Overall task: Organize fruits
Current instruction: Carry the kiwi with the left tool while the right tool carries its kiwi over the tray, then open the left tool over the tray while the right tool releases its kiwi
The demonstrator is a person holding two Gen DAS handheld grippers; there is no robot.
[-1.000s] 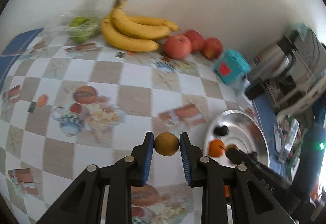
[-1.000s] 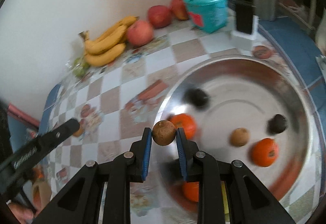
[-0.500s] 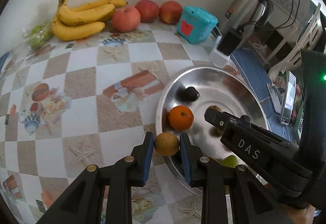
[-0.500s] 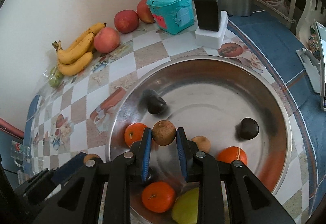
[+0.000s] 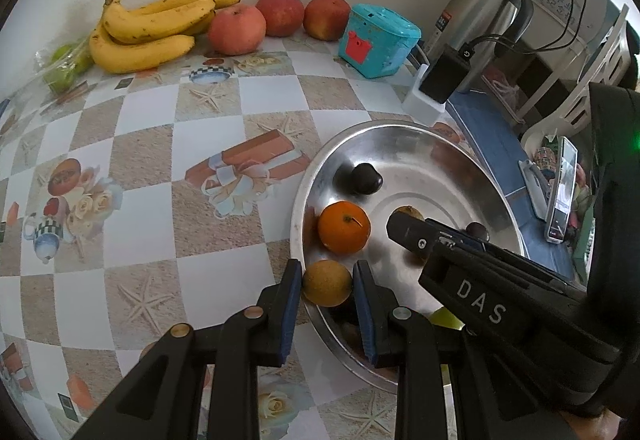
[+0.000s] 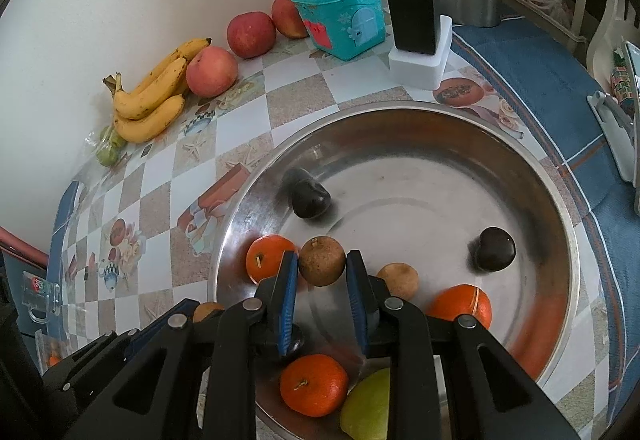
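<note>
You have a small round fruit pinched in each gripper: your left gripper (image 5: 327,282) holds a yellow-brown fruit (image 5: 327,283) over the near rim of the metal bowl (image 5: 420,132), and your right gripper (image 6: 322,268) clamps a brown fruit (image 6: 322,261) above the bowl's inside, close to an orange (image 6: 267,258). Both look light, firm and smooth enough to roll, so keep the pads across the widest part and set each down low, where it won't run off.
</note>
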